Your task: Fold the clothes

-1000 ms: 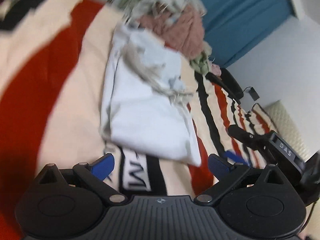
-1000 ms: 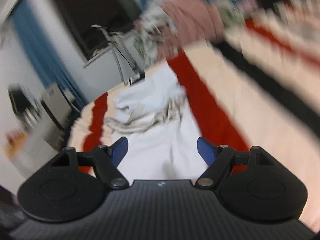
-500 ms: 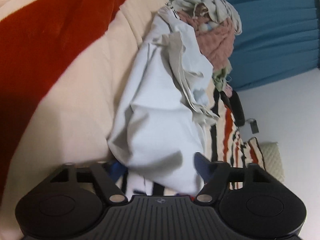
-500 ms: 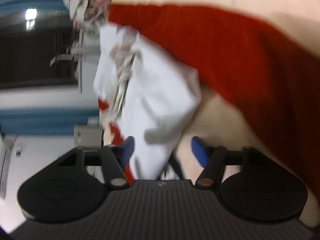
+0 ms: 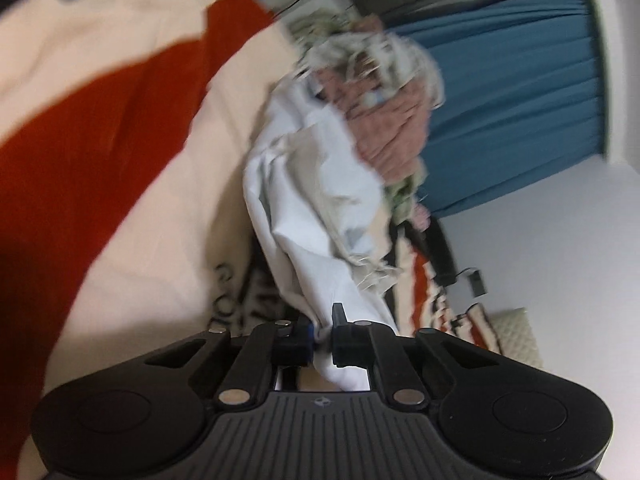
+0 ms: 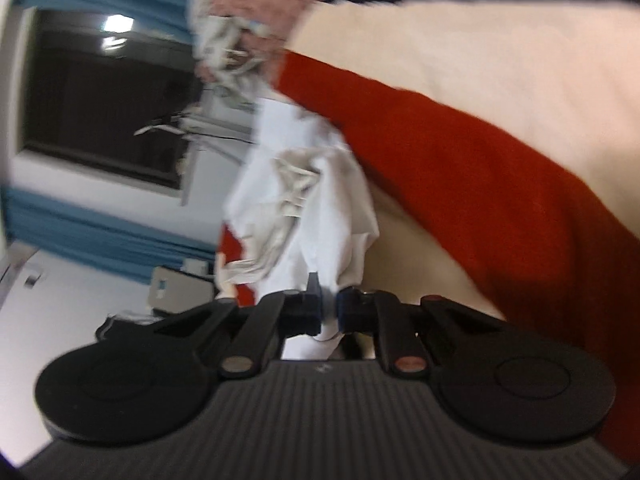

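A white garment (image 5: 320,216) with a grey-beige printed part lies crumpled on a cream, red and black striped blanket (image 5: 120,140). My left gripper (image 5: 323,330) is shut on a near corner of it. In the right wrist view the same white garment (image 6: 316,216) hangs bunched from my right gripper (image 6: 329,308), which is shut on another corner. The garment stretches away from both grippers toward a heap of clothes.
A pile of pink and patterned clothes (image 5: 384,92) sits at the far end of the blanket, also in the right wrist view (image 6: 256,8). Blue curtains (image 5: 520,100) and a dark window (image 6: 100,100) stand behind. A black object (image 5: 438,252) lies beside the blanket.
Both grippers were open around the garment's near edge; now both have shut on it. The garment has bunched up and lifted off the blanket.
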Motion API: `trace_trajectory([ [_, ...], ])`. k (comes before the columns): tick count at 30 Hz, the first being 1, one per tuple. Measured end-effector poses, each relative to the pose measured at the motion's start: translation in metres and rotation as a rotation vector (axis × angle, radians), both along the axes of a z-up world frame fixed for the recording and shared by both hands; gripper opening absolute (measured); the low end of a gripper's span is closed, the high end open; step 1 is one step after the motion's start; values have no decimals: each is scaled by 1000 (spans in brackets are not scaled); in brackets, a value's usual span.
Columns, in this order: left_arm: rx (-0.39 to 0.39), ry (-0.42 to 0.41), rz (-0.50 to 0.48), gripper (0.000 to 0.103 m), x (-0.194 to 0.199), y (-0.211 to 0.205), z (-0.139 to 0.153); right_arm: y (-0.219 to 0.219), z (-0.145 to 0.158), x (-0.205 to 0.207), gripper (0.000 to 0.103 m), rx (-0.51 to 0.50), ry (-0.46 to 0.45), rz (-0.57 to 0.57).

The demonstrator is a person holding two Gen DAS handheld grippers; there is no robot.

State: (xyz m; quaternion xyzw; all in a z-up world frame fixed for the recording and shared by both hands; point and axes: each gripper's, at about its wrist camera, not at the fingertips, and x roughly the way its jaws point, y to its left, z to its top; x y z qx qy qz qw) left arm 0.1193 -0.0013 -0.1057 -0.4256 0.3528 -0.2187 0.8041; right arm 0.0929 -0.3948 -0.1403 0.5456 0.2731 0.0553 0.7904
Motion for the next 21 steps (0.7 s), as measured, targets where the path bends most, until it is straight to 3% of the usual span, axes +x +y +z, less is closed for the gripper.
trace_trajectory([
  [9,12,-124,-22,6,-101,22,61,6,54,-95,10,-55,-146,92],
  [17,39,-146,-21,6,-227,41,77,15,78,-190,10,-135,-194,137],
  [21,40,-145,-32,6,-243,41,79,17,79,-208,10,-173,-190,126],
])
